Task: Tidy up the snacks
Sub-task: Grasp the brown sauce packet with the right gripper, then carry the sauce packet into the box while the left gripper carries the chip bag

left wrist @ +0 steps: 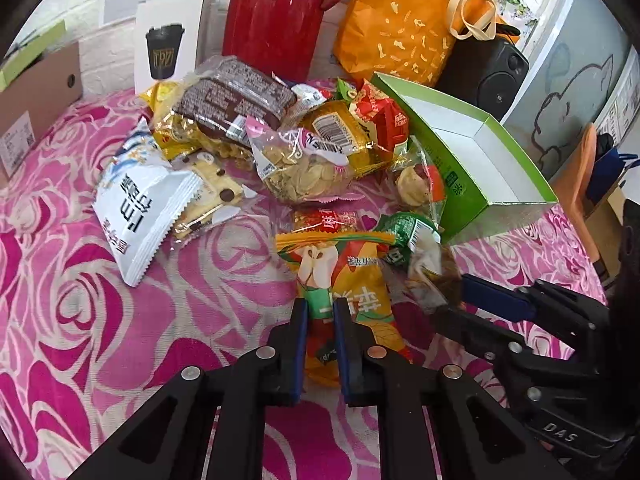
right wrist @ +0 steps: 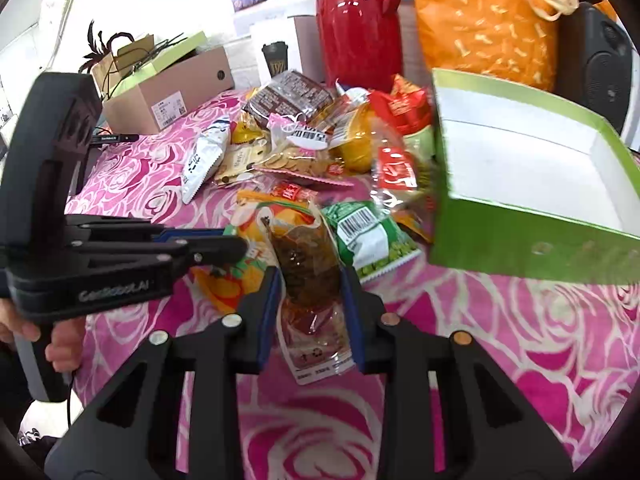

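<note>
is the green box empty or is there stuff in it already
Empty, as far as shown. The green box sits open with no lid, and its white inside is bare in both views; the snacks lie beside it on the pink cloth.

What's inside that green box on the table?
The green box looks empty: only its white floor and walls show. The near wall hides the front strip of the floor, so something flat could lie there.

desk cloth [left wrist: 100, 320]: pink rose-print fabric, matt | snack packets [left wrist: 344, 280]: glossy crinkled plastic film | green box [left wrist: 480, 168]: cardboard, matt white inside | red jug [left wrist: 276, 12]: smooth, high-gloss | orange bag [left wrist: 404, 20]: matt, crinkled
</note>
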A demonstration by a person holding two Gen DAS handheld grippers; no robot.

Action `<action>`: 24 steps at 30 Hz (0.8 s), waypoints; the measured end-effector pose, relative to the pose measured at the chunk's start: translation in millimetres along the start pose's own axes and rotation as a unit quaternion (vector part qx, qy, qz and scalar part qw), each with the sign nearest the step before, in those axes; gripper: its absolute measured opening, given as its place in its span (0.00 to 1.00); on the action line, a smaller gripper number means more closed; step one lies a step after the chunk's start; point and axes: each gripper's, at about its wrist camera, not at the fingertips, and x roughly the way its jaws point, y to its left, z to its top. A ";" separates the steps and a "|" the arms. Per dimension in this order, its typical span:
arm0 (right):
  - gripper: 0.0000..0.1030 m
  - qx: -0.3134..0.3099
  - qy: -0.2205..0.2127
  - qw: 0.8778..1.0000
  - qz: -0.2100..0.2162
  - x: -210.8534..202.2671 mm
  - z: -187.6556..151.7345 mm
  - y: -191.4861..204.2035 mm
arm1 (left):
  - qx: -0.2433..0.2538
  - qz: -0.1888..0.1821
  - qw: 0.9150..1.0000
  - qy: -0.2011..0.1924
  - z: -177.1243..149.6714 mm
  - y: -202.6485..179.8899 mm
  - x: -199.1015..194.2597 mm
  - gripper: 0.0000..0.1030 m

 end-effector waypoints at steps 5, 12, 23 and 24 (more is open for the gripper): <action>0.37 -0.005 0.018 1.000 -0.005 7.7 -2.5 -0.6 | 0.018 0.019 1.000 0.010 1.1 -9.3 7.6 0.33; 0.44 -0.043 0.032 0.998 -0.030 30.3 -5.3 6.0 | 0.011 -0.007 1.000 0.009 1.2 -9.4 20.8 0.32; 0.32 -0.015 -0.025 0.999 -0.018 -35.7 14.1 -9.4 | -0.007 -0.004 0.998 -0.060 15.5 -15.2 -39.9 0.12; 0.32 -0.008 -0.040 0.999 -0.022 -46.1 18.0 -12.9 | -0.008 -0.009 0.998 -0.066 20.4 -15.9 -45.9 0.12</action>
